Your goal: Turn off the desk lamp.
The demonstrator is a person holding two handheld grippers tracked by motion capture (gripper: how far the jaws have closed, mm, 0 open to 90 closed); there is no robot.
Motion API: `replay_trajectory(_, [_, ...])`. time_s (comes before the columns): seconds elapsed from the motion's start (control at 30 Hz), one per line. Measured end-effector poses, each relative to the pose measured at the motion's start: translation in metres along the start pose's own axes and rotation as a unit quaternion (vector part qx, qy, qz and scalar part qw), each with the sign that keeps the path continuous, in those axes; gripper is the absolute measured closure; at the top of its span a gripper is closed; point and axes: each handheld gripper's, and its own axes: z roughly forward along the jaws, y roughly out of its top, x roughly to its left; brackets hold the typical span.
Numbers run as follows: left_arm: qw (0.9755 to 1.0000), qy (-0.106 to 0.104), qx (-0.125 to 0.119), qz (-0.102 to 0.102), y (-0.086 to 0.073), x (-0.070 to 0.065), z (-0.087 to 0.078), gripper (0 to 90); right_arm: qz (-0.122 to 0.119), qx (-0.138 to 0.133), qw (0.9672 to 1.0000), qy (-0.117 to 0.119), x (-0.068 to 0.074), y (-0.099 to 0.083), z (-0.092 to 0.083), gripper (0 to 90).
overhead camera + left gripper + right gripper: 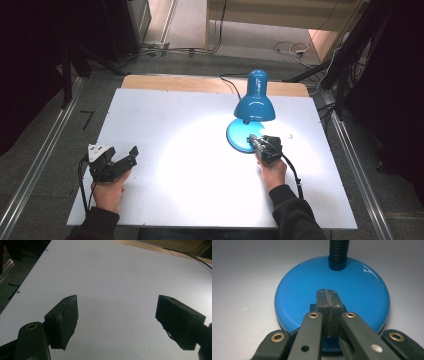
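High view: blue desk lamp (251,107) lit, standing at 2 o'clock on the white surface (165,125); glossy round base, ribbed flexible neck, shade tilted down. Right claw (252,141) resting over the base's near edge. Left claw (126,157) idle at 8 o'clock, well apart from the lamp.

Left gripper view: left claw (117,322) spread wide, nothing between the jaws, bare surface (112,277) beyond.

Right gripper view: right claw (328,296) pressed together, tip over the base (297,292) at its middle, possibly on a switch; contact not confirmed.

Judgement: base likely weighted, rigid, slippery; neck bendable; best hold likely at neck foot (338,257).
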Motion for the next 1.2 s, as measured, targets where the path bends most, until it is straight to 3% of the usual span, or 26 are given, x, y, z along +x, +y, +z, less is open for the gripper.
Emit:
replay_trajectory(0.63, [1.0,-0.001,0.001,0.002,0.0,-0.001,0.001,19.5,-0.002,0.0,1.0,-0.003,-0.001,0.002,0.004,88.4])
replay_trajectory(0.83, [1.0,0.0,0.001,0.0,0.0,0.0,0.001,19.5,-0.011,0.006,0.9999,-0.003,0.007,0.008,0.01,88.3])
replay_trajectory(1.1, [1.0,-0.001,-0.001,-0.005,0.001,0.001,0.001,19.5,0.015,0.01,0.9998,-0.002,0.0,0.012,0.008,87.4])
replay_trajectory(1.13, [1.0,-0.002,-0.001,-0.003,0.001,0.001,0.0,19.5,0.016,0.006,0.9999,-0.002,-0.001,0.012,0.007,82.4])
replay_trajectory(1.2, [1.0,-0.002,-0.001,-0.003,0.001,0.001,0.0,19.5,0.019,0.002,0.9998,0.003,-0.002,0.014,0.004,80.5])
